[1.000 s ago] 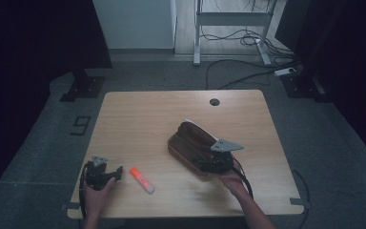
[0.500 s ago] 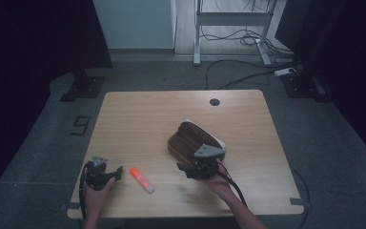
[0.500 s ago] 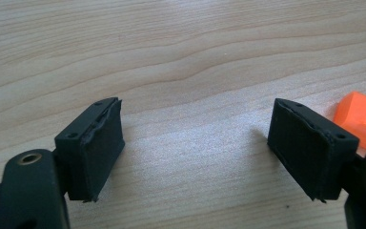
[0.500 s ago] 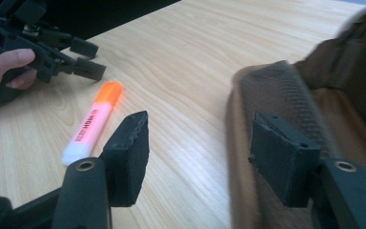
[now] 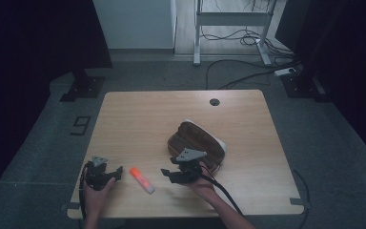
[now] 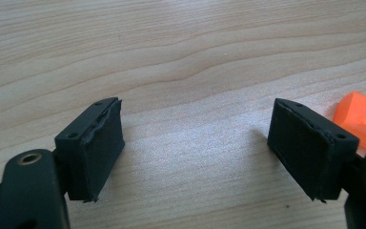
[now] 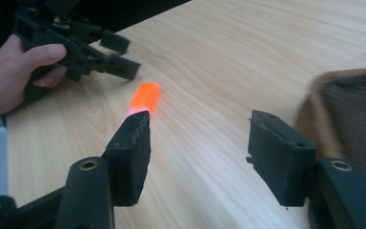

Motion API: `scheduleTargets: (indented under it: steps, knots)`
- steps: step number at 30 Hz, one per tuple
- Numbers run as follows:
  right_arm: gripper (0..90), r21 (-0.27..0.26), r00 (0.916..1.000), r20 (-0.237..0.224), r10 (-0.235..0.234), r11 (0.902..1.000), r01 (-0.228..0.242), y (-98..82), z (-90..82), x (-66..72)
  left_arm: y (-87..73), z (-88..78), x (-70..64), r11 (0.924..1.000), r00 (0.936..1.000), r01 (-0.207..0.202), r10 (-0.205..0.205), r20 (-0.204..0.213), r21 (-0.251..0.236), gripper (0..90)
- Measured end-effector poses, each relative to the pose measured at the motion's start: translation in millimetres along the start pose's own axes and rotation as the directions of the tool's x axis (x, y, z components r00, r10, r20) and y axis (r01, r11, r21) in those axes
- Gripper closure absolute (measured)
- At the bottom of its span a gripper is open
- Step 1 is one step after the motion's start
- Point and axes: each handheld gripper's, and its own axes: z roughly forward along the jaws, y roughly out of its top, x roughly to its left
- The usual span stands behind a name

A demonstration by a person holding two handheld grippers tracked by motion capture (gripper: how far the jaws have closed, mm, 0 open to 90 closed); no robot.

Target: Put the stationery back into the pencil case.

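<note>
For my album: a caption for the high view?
Two tools flank an orange marker beside a brown case.

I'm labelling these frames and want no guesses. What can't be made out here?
- Orange marker: its near end is hidden behind a pad in the right gripper view; cut by the frame edge in the left gripper view.
- Brown case: blurred, cut by the edge in the right gripper view.
- Case contents: too dim in the high view.

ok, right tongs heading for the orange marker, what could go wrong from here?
1. The right tongs are open, and the orange marker lies slanted to them, so closing might roll it away.
2. The left tongs sit open just beside the marker; the two could collide.
3. The brown case sits close behind the right hand; a swing could knock it.
</note>
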Motion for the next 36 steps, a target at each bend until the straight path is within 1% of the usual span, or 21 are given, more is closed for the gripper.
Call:
scheduleTargets:
  steps: [1,3,9,10,11,12,14,15,18,21,22,23,26,27,29,31,33,36]
  knots:
    - [40.2,0.001,1.0000,-0.004,-0.001,1.0000,0.001,0.0,2.4,2.4,0.0,0.0,0.0,1.0000,1.0000,0.000,0.000,0.000,0.000,19.3]
    - [40.7,0.010,0.9998,-0.016,-0.011,0.9999,0.011,-1.4,12.1,11.7,0.0,0.0,0.0,1.0000,1.0000,0.000,0.000,0.001,0.000,19.3]
    - [41.7,0.027,0.9994,-0.029,-0.017,0.9995,0.018,-3.3,26.4,23.5,0.0,0.0,0.0,1.0000,1.0000,-0.001,0.001,0.001,0.000,19.3]
    - [41.7,0.027,0.9994,-0.029,-0.017,0.9995,0.018,-3.3,26.4,23.5,0.0,0.0,0.0,1.0000,1.0000,-0.001,0.001,0.001,0.000,19.3]
    - [41.8,0.038,0.9991,-0.032,-0.026,0.9989,0.027,-4.2,31.1,28.1,0.0,0.0,0.0,1.0000,1.0000,0.000,0.000,0.001,-0.001,19.3]
    - [41.8,0.038,0.9991,-0.032,-0.026,0.9989,0.027,-4.2,31.1,28.1,0.0,0.0,0.0,1.0000,1.0000,-0.001,0.001,0.001,0.000,19.3]
    - [42.0,0.052,0.9989,-0.031,-0.034,0.9980,0.036,-6.1,37.3,33.4,0.0,0.0,0.0,1.0000,1.0000,-0.001,0.001,0.001,0.000,19.3]
    - [42.0,0.060,0.9991,-0.027,-0.032,0.9977,0.033,-6.9,39.2,35.3,0.0,0.0,0.0,1.0000,1.0000,-0.001,0.001,0.001,0.000,19.3]
    - [42.8,0.079,0.9989,-0.037,-0.029,0.9964,0.032,-11.5,49.5,43.6,0.0,0.1,0.0,1.0000,1.0000,-0.001,0.001,0.001,-0.001,19.3]
    - [43.7,0.095,0.9983,-0.044,-0.039,0.9946,0.043,-14.8,58.0,50.4,0.0,0.1,0.0,1.0000,1.0000,-0.001,0.001,0.002,-0.001,19.3]
    - [43.7,0.095,0.9983,-0.044,-0.039,0.9946,0.043,-14.8,58.0,50.4,0.0,0.1,0.0,1.0000,1.0000,-0.001,0.001,0.002,-0.001,19.3]
    - [44.7,0.104,0.9981,-0.042,-0.045,0.9934,0.049,-16.7,62.8,54.0,0.0,-0.1,0.2,1.0000,1.0000,-0.004,0.004,0.002,0.002,19.3]
    - [46.0,0.118,0.9977,-0.040,-0.055,0.9913,0.059,-18.2,66.6,57.1,0.0,-0.1,0.2,1.0000,1.0000,-0.004,0.004,0.002,0.002,19.3]
    - [48.6,0.124,0.9969,-0.029,-0.073,0.9893,0.076,-19.6,69.1,60.4,0.0,-0.1,0.2,1.0000,1.0000,-0.004,0.004,0.002,0.002,19.3]
    - [49.4,0.124,0.9964,-0.021,-0.082,0.9887,0.084,-20.1,69.8,61.5,0.0,-0.1,0.2,1.0000,1.0000,-0.004,0.004,0.002,0.002,19.3]
    - [52.5,0.136,0.9953,-0.011,-0.096,0.9860,0.097,-21.9,72.2,64.9,0.0,-0.1,0.1,1.0000,1.0000,-0.004,0.004,0.002,0.002,19.3]
    - [53.0,0.144,0.9950,-0.011,-0.099,0.9845,0.100,-22.0,72.8,65.2,0.0,-0.1,0.2,1.0000,1.0000,-0.004,0.004,0.002,0.002,19.3]
    - [56.2,0.152,0.9939,-0.004,-0.110,0.9823,0.109,-21.9,73.3,66.1,0.0,-0.1,0.2,1.0000,1.0000,-0.004,0.004,0.002,0.002,19.3]
